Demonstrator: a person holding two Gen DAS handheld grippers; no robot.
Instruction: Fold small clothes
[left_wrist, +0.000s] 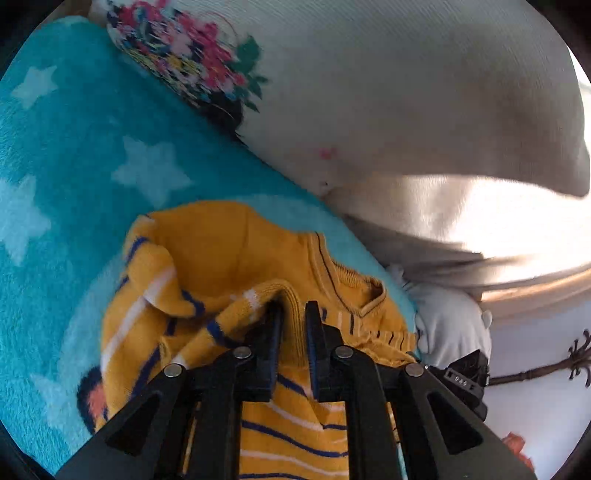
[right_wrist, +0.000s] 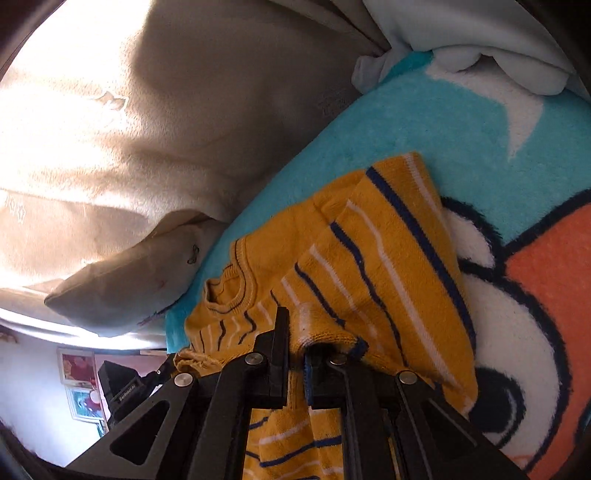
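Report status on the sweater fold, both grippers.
Left gripper shut on yellow striped sweater. Right gripper shut on its edge. Sweater bunched on teal blanket. Beige pillow beside, not obstructing.

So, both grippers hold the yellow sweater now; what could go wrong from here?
1. The left gripper pinches only a thin knit edge of the yellow striped sweater, so the edge may slip out when pulled.
2. The right gripper also holds just an edge, and the cloth around it is bunched; the fold may come out uneven.
3. The sweater lies on a fluffy teal blanket, which could drag and wrinkle it.
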